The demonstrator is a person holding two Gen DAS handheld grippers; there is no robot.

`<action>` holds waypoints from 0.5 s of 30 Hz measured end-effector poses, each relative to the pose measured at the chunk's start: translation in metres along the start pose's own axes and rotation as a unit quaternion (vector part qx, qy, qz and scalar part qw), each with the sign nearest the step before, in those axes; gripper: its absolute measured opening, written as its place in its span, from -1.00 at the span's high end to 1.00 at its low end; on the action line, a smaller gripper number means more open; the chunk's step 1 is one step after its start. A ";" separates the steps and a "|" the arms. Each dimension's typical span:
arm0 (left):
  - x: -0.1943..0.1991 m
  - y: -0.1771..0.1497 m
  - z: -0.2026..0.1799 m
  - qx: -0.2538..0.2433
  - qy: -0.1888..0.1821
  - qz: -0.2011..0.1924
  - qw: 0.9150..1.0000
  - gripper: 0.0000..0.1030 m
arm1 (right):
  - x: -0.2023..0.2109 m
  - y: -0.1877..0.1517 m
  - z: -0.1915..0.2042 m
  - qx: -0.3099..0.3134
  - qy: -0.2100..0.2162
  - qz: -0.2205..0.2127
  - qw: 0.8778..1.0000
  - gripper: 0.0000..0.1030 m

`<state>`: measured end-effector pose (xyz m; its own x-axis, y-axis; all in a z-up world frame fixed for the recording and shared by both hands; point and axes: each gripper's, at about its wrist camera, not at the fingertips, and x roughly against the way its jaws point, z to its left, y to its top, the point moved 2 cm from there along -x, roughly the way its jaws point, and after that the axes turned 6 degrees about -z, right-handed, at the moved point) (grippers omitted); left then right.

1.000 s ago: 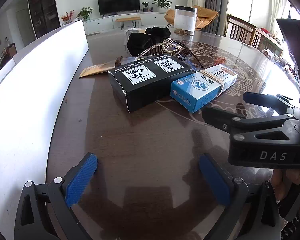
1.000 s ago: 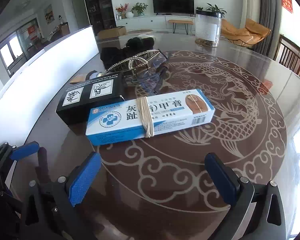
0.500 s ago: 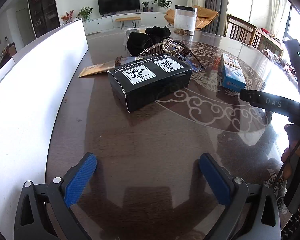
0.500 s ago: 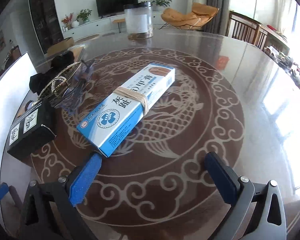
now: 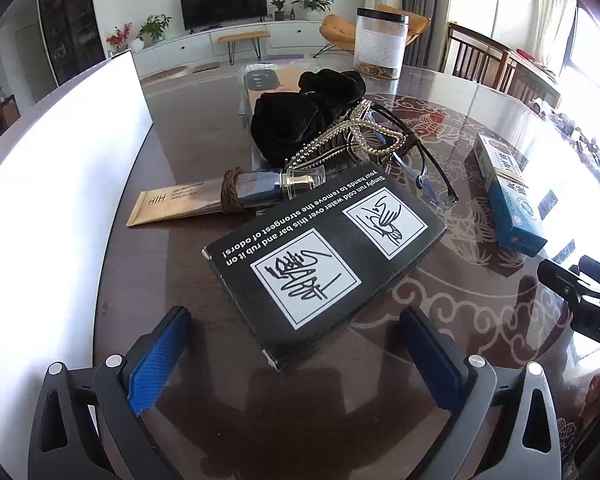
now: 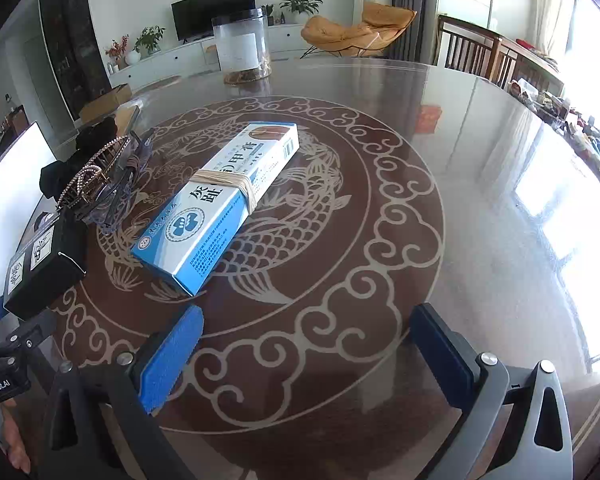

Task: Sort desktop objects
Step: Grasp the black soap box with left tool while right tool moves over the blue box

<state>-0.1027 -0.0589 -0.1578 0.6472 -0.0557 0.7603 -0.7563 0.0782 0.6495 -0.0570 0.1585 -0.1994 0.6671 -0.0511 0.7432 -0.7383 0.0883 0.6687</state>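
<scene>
Blue box (image 6: 220, 200) now lies mid-desk (image 6: 460, 184), moved away from black box (image 5: 324, 256). Right gripper (image 6: 304, 360) spread, empty. Left gripper (image 5: 296, 356) spread, closing on black box: likely next pick.

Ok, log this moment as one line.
left gripper: open, facing black box | right gripper: open, empty | blue box: flat on table

Black box (image 5: 324, 256) flat beside blue-white box (image 6: 220, 204), rubber-banded, flat, apart.
</scene>
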 end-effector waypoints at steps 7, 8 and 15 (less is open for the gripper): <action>-0.019 0.022 -0.013 -0.030 -0.016 0.016 0.999 -1.00 | -0.001 0.000 0.001 0.008 -0.009 0.004 1.000 -1.00; -0.021 0.024 -0.016 -0.036 -0.019 0.017 0.999 -1.00 | -0.001 0.000 0.001 0.008 -0.009 0.004 1.000 -1.00; -0.029 0.032 -0.037 -0.058 -0.048 0.019 0.997 -1.00 | -0.001 0.000 0.002 0.008 -0.009 0.004 1.000 -1.00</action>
<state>-0.1418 -0.0183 -0.1595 0.6020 -0.1442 0.7854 -0.7604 0.1967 0.6189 -0.0576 0.1570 -0.2002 0.6593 -0.0685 0.7488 -0.7453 0.0727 0.6628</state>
